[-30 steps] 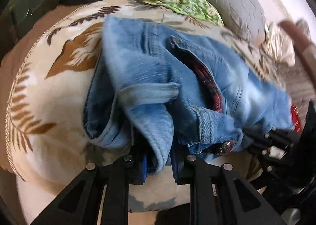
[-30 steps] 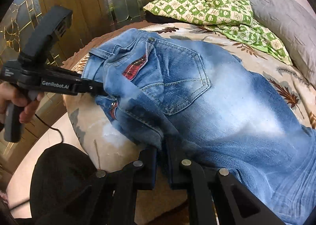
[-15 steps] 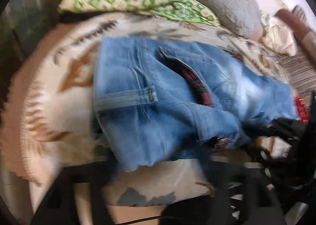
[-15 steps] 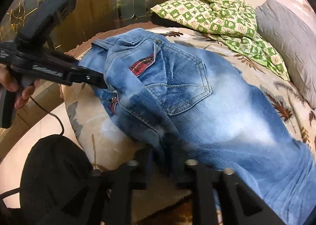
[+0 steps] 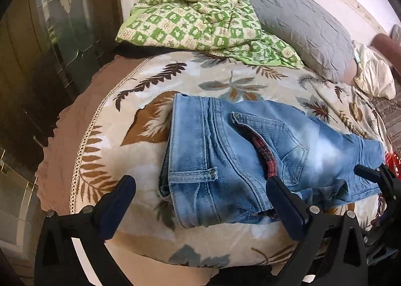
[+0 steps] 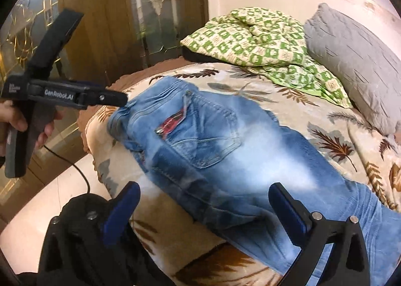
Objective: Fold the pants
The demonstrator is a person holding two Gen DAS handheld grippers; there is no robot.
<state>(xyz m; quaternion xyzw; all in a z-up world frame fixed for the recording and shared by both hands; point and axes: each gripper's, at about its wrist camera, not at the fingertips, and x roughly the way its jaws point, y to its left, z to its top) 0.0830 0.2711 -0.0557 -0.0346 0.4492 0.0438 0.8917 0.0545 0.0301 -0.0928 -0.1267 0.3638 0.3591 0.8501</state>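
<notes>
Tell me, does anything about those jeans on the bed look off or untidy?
Mostly tidy. The jeans lie folded on the leaf-print bedspread, but a red plaid lining pokes out of the back pocket, and the waistband end sits slightly bunched with uneven layers. Behind them, the green checked blanket is crumpled in a heap.

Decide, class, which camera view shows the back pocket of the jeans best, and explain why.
The right wrist view: the back pocket faces the camera, its stitched outline complete. In the left wrist view the back pocket is seen slantwise, and one finger of the left gripper covers its lower corner.
</notes>
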